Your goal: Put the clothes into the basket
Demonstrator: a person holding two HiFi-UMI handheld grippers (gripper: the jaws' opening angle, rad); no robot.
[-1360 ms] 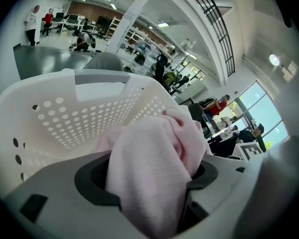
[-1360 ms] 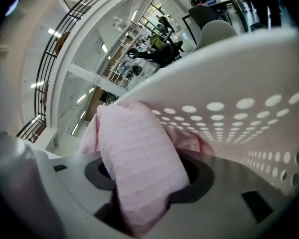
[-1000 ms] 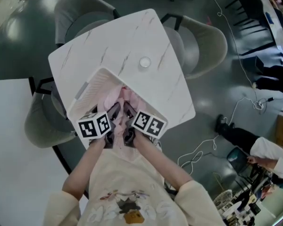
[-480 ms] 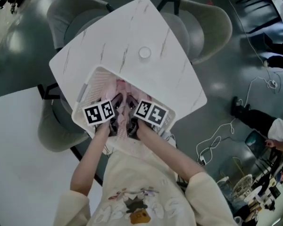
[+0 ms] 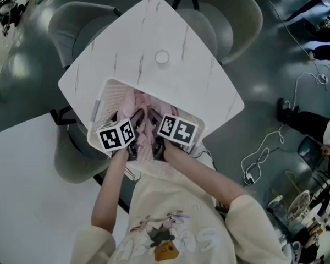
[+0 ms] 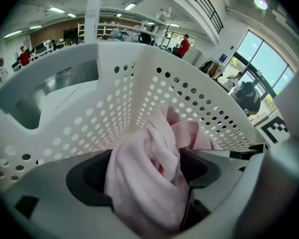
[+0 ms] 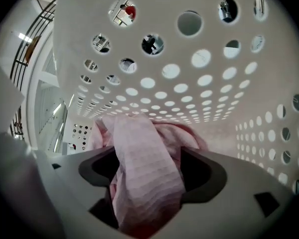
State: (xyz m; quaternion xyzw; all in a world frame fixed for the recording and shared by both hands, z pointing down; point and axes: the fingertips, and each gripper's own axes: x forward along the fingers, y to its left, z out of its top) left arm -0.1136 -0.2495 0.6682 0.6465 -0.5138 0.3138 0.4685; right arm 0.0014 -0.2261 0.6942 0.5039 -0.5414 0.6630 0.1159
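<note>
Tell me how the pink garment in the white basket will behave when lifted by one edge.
Probably floppy: the pink garment lies bunched in soft folds, so it should sag from wherever it is gripped. Likely light for its bulk, since the ribbed cloth looks thin. A fold might catch on the perforated basket wall.

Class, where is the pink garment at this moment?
In the head view, lower centre, the pink garment lies inside the white basket at the near edge of the table.
</note>
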